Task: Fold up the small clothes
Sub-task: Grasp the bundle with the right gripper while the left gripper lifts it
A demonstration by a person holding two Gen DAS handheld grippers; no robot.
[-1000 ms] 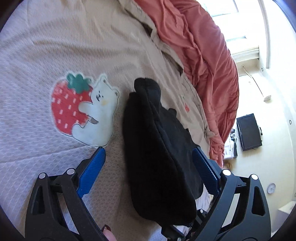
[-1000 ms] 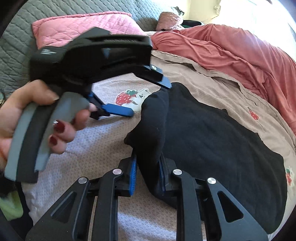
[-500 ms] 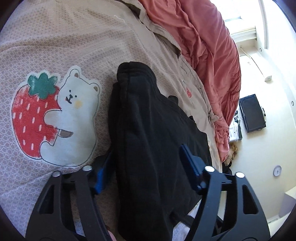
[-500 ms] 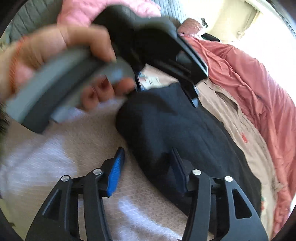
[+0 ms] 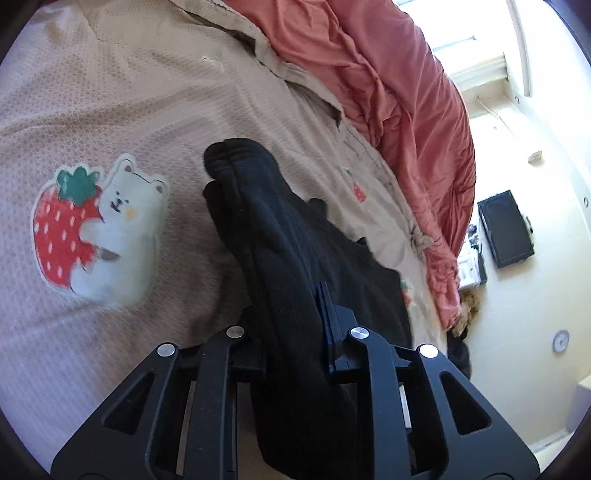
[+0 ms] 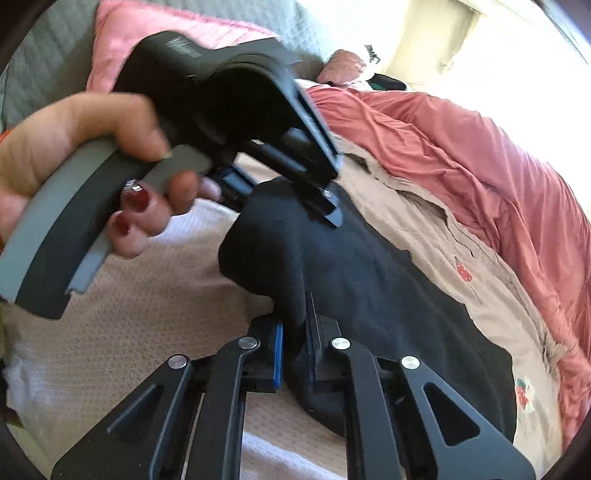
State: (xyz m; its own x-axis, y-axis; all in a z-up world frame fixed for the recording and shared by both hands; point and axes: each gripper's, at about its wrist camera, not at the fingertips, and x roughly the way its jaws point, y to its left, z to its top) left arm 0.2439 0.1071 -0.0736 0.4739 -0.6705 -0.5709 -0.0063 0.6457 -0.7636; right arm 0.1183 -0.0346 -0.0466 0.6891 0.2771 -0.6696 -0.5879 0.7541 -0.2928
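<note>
A black garment [image 5: 280,236] lies bunched in a long fold on a beige bedspread [image 5: 110,92]; it also shows in the right wrist view [image 6: 369,280]. My left gripper [image 5: 291,314] is shut on the garment's near edge, the cloth filling its jaws. My right gripper [image 6: 295,332] is shut on another edge of the same garment. In the right wrist view the left gripper [image 6: 295,184] is held by a hand with red nails and sits on the garment's far end.
The bedspread carries a strawberry-and-bear patch [image 5: 96,225]. A rumpled salmon duvet [image 5: 399,92] lies along the far side. A pink pillow [image 6: 155,33] rests against a grey quilted headboard. A dark monitor [image 5: 506,229] stands off the bed.
My left gripper moved onto the garment and shut on it. My right gripper let go of the fold, opened, then shut on the garment's edge again.
</note>
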